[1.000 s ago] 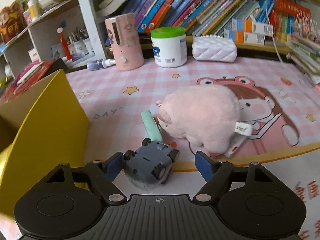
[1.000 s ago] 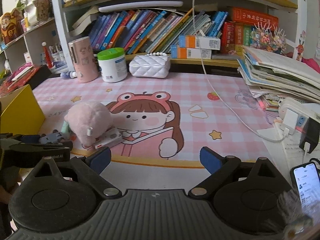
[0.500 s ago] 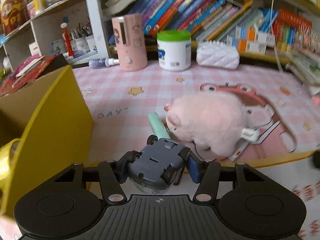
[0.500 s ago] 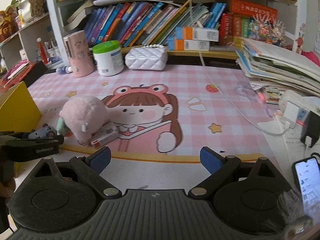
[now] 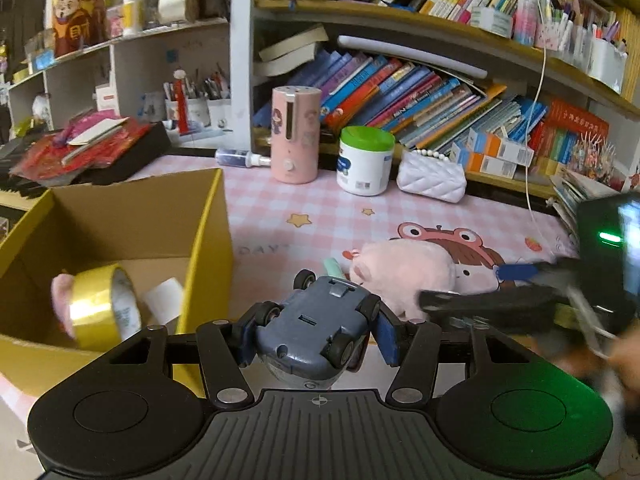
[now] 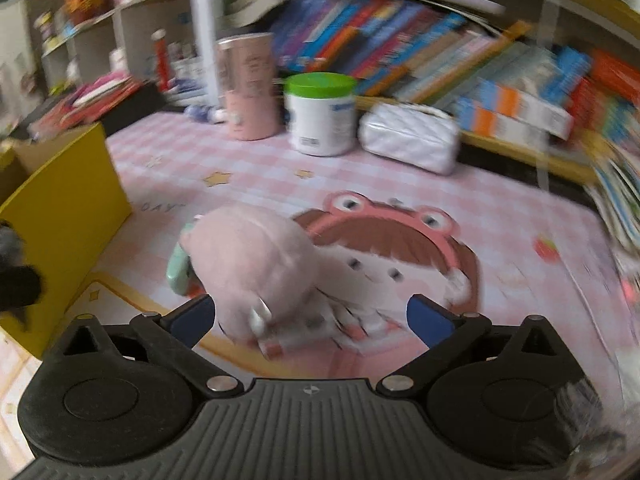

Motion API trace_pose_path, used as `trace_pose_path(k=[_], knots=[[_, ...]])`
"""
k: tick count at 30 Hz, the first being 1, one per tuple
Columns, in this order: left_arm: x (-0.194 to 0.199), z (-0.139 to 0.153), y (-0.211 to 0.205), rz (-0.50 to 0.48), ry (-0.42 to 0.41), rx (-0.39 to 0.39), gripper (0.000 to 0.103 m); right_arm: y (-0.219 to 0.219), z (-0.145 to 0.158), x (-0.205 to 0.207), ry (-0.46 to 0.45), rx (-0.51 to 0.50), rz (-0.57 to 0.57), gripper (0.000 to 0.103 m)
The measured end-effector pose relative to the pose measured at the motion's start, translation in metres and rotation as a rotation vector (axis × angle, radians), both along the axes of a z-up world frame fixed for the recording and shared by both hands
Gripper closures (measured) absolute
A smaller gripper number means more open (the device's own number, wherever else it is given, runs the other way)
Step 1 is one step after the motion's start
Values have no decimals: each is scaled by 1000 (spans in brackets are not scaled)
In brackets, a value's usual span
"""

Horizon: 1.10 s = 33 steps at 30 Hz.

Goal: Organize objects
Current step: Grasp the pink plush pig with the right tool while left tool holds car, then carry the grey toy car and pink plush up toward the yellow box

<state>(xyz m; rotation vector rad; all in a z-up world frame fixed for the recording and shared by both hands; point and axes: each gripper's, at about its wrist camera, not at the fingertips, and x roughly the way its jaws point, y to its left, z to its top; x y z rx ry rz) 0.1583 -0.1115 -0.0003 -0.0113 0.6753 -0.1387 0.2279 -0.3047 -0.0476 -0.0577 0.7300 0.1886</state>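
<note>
1. Left wrist view, change: the left gripper [image 5: 316, 338], whose jaws stood apart around the toy car [image 5: 314, 330] a second ago, is now clamped on it, wheels up. The car has left the mat [image 5: 400, 216], and the yellow box [image 5: 208, 240] at 9 o'clock now shows its inside.
2. Left wrist view, count: one car; one pink plush [image 5: 404, 276] at 1 o'clock, on the mat; one gold tape roll [image 5: 102, 308] and one white piece in the box; one mint item [image 5: 332, 268] just beside the plush.
3. Left wrist view, obscured: the right gripper [image 5: 516, 272] enters at 3 o'clock, blurred. A pink thing behind the tape roll is mostly hidden.
4. Right wrist view, change: the right gripper [image 6: 310, 318] has closed in on the plush [image 6: 256, 268]; its jaws have just been opening and stand wide apart, with the plush's near end between the tips and no pad pressing on it.
5. Right wrist view, count: one plush, one mint item [image 6: 176, 272], one small packet [image 6: 320, 328] under the plush.
6. Right wrist view, obscured: the whole frame is motion-blurred; the packet's print is unreadable; the box [image 6: 68, 216] is cut off at 9 o'clock.
</note>
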Motion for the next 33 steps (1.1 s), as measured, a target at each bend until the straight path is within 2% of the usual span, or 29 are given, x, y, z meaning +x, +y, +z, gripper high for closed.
trace_pose_path(k=[6, 9, 11, 12, 14, 19, 23, 26, 33], knots=[[-13, -4, 3, -7, 25, 1, 48, 36, -20, 39, 31, -102, 176, 0], [-17, -2, 7, 1, 12, -7, 48, 46, -30, 50, 46, -143, 191, 1], [-20, -3, 10, 14, 18, -13, 48, 48, -35, 54, 53, -139, 199, 11], [-21, -4, 12, 20, 21, -16, 48, 49, -37, 55, 55, -144, 200, 25], [-22, -4, 15, 32, 24, -23, 48, 48, -37, 56, 52, -161, 192, 31], [-25, -3, 17, 30, 14, -37, 48, 38, -18, 42, -15, -109, 153, 34], [-27, -5, 17, 19, 12, -54, 48, 23, 10, 25, -52, 14, 60, 33], [-28, -5, 19, 16, 5, -71, 48, 14, 30, 7, -68, 93, -10, 33], [-36, 3, 34, -1, -36, -123, 48, 9, 62, -47, -111, 186, -121, 34]])
